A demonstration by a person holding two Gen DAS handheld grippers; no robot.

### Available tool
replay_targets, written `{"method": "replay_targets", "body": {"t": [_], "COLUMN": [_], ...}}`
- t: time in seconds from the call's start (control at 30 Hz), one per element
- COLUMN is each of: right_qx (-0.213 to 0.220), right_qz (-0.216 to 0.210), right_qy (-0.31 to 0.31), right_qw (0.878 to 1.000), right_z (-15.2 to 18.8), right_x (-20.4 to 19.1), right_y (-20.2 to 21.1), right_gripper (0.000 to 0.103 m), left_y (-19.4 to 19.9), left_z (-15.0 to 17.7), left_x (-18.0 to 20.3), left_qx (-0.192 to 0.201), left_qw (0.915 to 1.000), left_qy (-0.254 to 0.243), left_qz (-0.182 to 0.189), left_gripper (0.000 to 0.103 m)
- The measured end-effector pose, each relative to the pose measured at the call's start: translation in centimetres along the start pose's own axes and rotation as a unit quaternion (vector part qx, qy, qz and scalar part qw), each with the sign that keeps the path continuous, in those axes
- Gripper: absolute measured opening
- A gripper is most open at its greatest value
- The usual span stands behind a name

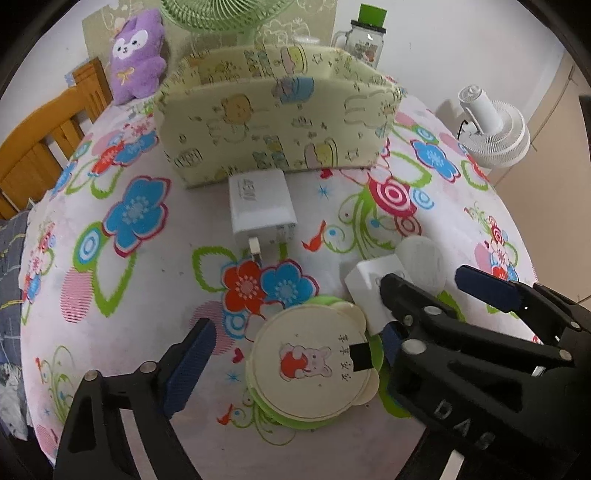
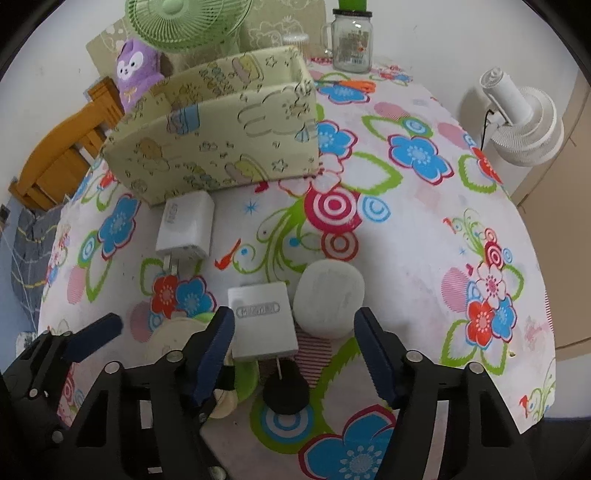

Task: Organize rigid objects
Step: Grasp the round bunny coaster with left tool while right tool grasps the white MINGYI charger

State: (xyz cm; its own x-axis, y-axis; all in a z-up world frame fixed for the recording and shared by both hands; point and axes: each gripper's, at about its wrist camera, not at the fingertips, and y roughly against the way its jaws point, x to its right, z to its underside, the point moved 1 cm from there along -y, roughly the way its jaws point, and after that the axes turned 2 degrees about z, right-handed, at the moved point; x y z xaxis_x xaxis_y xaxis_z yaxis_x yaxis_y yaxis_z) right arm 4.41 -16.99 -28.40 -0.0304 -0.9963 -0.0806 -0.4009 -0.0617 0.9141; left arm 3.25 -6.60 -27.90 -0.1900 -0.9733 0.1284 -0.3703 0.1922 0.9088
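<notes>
A round cream disc with a bunny picture [image 1: 310, 369] lies on a green piece between the wide-apart fingers of my left gripper [image 1: 295, 332], which is open and not touching it. My right gripper [image 2: 295, 350] is open too, its blue pads straddling a white square adapter [image 2: 262, 321] and a white round case [image 2: 328, 299]; no pad visibly presses on either. In the left wrist view the right gripper [image 1: 424, 278] partly covers the adapter [image 1: 365, 295]. A white plug charger [image 1: 258, 206] lies just before the pale green fabric box [image 1: 277, 125].
A floral cloth [image 2: 424, 258] covers the table, whose edge curves away at the right. Behind the box stand a purple plush [image 1: 138, 55], a green fan [image 2: 184, 22] and a glass jar mug [image 2: 352, 40]. A white fan [image 2: 524, 122] and a wooden chair [image 1: 40, 147] flank the table.
</notes>
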Motion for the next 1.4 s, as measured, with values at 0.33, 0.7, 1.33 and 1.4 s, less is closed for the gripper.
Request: {"method": "replay_targets", "body": {"t": [0.33, 0.7, 1.33, 1.4], "right_qx": [-0.011, -0.019, -0.017, -0.018], "right_qz": [-0.002, -0.02, 0.009, 0.011], "right_qy": [0.014, 0.012, 0.002, 0.001], "right_qw": [1.0, 1.0, 1.0, 1.0], "right_z": [0.4, 0.2, 0.4, 0.5], "right_x": [-0.8, -2.3, -0.5, -0.3], "right_y": [-1.1, -1.7, -1.6, -1.5], "right_gripper": [0.066, 0.054, 0.043, 0.043], "left_y": [-0.9, -0.2, -0.9, -1.0], "left_z": [0.7, 0.7, 0.7, 0.8], "left_x": [-0.1, -1.5, -0.1, 0.0], "left_qx": [-0.013, -0.004, -0.012, -0.015], "left_qw": [0.9998, 0.9999, 0.9998, 0.9997], "left_qy": [0.01, 0.014, 0.016, 0.016], "left_qz": [0.011, 0.002, -0.008, -0.008], "left_gripper": [0.068, 0.047, 0.073, 0.077]}}
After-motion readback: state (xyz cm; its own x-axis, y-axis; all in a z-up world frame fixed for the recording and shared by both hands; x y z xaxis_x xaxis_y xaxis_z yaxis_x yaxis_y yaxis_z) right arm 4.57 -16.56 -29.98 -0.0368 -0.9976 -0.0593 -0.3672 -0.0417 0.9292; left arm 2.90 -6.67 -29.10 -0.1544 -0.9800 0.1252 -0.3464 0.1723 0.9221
